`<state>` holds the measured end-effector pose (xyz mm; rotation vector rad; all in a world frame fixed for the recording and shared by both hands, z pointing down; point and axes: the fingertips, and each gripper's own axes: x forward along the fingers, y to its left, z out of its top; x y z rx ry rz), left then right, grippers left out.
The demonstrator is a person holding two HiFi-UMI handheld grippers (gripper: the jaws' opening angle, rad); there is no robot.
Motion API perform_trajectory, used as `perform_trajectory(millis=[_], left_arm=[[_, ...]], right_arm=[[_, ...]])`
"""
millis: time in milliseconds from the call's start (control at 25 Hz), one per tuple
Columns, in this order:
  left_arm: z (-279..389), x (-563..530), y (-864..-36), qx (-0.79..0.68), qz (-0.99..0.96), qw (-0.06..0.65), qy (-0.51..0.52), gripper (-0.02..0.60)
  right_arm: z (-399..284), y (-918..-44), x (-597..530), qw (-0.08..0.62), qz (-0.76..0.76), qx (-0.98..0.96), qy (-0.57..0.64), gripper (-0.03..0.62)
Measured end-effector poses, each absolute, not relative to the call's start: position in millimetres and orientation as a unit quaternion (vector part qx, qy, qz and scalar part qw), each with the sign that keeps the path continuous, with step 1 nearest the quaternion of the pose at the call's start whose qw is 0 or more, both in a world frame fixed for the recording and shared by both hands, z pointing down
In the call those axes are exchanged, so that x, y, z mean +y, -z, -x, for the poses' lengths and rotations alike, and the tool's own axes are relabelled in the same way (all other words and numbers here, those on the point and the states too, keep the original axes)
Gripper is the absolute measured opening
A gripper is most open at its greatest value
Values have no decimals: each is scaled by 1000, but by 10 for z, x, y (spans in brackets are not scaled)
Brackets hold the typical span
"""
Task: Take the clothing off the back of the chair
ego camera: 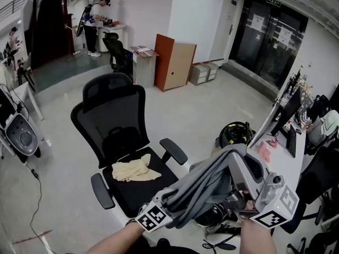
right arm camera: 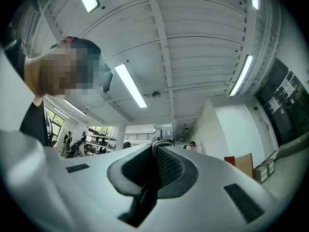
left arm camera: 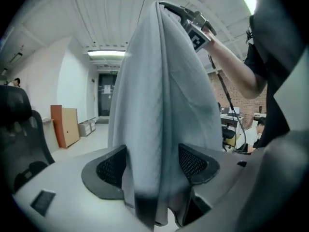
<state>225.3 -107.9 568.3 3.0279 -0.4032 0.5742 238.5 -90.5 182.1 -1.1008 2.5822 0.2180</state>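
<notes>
A grey garment (ego camera: 212, 181) hangs off the chair between my two grippers, near the bottom of the head view. My right gripper (ego camera: 235, 150) points up and is shut on a thin fold at the garment's top (right arm camera: 145, 197), with its pads (right arm camera: 169, 166) pressed together. The garment (left arm camera: 164, 105) drapes down from there through my left gripper (left arm camera: 153, 164). That gripper's jaws stand wide apart with the cloth loose between them. In the head view the left gripper (ego camera: 175, 194) is mostly covered by the cloth. The black office chair (ego camera: 114, 115) stands to the left, with a cream cloth (ego camera: 135, 169) on its seat.
A wooden cabinet (ego camera: 175, 61) and a second black chair (ego camera: 117, 52) stand at the back, near a person (ego camera: 98, 23) at a table. A desk with a monitor (ego camera: 291, 120) runs along the right. A black and yellow bag (ego camera: 235, 134) lies on the floor.
</notes>
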Motion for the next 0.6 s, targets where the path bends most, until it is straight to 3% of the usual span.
perform_trajectory(millis=[240, 280, 320, 400, 600], left_arm=[[-1781, -1722, -5802, -279, -933, 8, -225, 327], [-1693, -1802, -5777, -296, -928, 4, -229, 275], [-1604, -1870, -5752, -310, -922, -1, -233, 155], [-1447, -1988, -5702, -332, -913, -9, -238, 22], [-1046, -2279, -5325, -387, -900, -8, -198, 15]], right_arm=[[-2263, -1637, -764, 170, 358, 914, -87, 32], [-2291, -1642, -768, 171, 362, 912, -86, 32], [-2322, -1655, -778, 172, 367, 910, -84, 32], [-2379, -1684, -802, 177, 375, 906, -80, 32], [-2519, -1760, -855, 179, 397, 896, -81, 32]])
